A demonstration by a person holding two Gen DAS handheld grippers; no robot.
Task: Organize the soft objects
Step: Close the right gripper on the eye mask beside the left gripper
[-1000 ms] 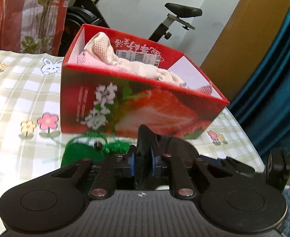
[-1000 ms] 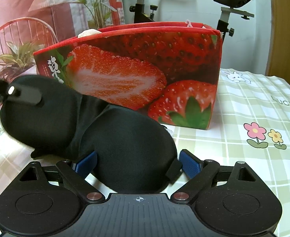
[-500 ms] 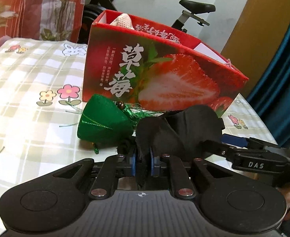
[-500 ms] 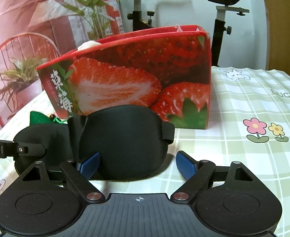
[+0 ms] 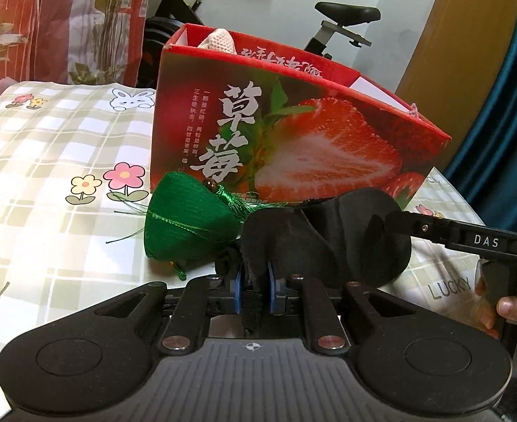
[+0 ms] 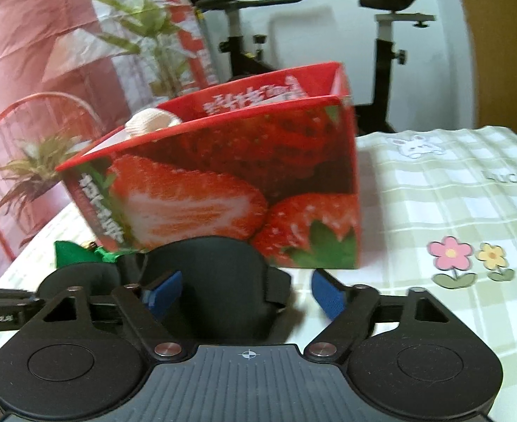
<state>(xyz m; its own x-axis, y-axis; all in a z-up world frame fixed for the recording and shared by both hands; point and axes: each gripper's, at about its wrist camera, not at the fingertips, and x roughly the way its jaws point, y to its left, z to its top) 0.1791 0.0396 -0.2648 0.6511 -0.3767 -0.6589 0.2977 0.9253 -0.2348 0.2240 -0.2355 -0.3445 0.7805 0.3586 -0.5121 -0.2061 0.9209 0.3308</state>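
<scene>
On the checked tablecloth surface [image 5: 47, 161], front of the strawberry box [image 5: 293, 147]: black sleep mask [image 5: 328, 242] and green tasselled pouch [image 5: 191, 221], both outside the box, pouch touching or just beside the mask on its left

Left gripper [image 5: 253, 281]: fingers pinched nearly together on the mask's strap end, fabric bunched between the blue pads [image 5: 237, 285]. Mask looks low, at or just off the cloth; cannot tell which

Right gripper [image 6: 246, 292]: fingers spread wide, nothing clamped. Mask cup [image 6: 216, 281] sits in the gap, nearer the left-hand pad [image 6: 163, 292]; the other pad [image 6: 328, 295] stands apart from it. View is blurred

Box: one cream knitted item [image 5: 219, 40] pokes above the rim at the far end, so at least one soft thing is stowed

Progress, as judged: part done. Mask in hand but not yet boxed; pouch untouched on the cloth. Left: lift mask over the rim, release, then fetch the pouch. Mask is floppy and held by one end, so it may drape over the wall
</scene>
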